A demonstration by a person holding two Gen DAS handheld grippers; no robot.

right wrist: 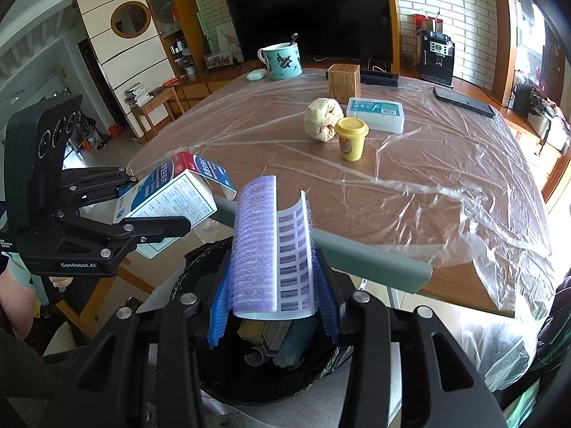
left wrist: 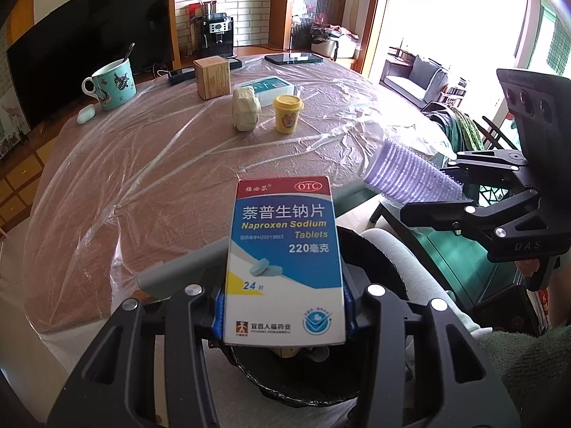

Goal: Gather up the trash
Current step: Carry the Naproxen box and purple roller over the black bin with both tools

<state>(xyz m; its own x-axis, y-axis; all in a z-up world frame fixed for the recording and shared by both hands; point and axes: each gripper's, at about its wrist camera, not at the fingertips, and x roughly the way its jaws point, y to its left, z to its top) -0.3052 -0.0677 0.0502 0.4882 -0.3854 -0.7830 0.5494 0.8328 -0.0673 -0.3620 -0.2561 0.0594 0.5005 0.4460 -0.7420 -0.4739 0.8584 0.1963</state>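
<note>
**Both grippers loaded over the bin**

Left wrist view: the left gripper (left wrist: pixel 284 306) is clamped on the lower end of a Naproxen Sodium tablet box (left wrist: pixel 284 256), upright between blue pads. Judged as light, stiff cardboard — it should crush if squeezed hard, so the narrow sides are the sound place to grip. Below it sits the dark trash bin (left wrist: pixel 371 264), beside the table's (left wrist: pixel 142 178) edge. Still on the table are a crumpled paper wad (left wrist: pixel 245 110) and a yellow cup (left wrist: pixel 287 113).

Right wrist view: the right gripper (right wrist: pixel 273 306) pinches a purple hair roller (right wrist: pixel 257 242), split open — springy, light, bristly, unlikely to slip. Directly beneath, the bin (right wrist: pixel 200 260) already holds cartons and scraps, too dim to name.
</note>
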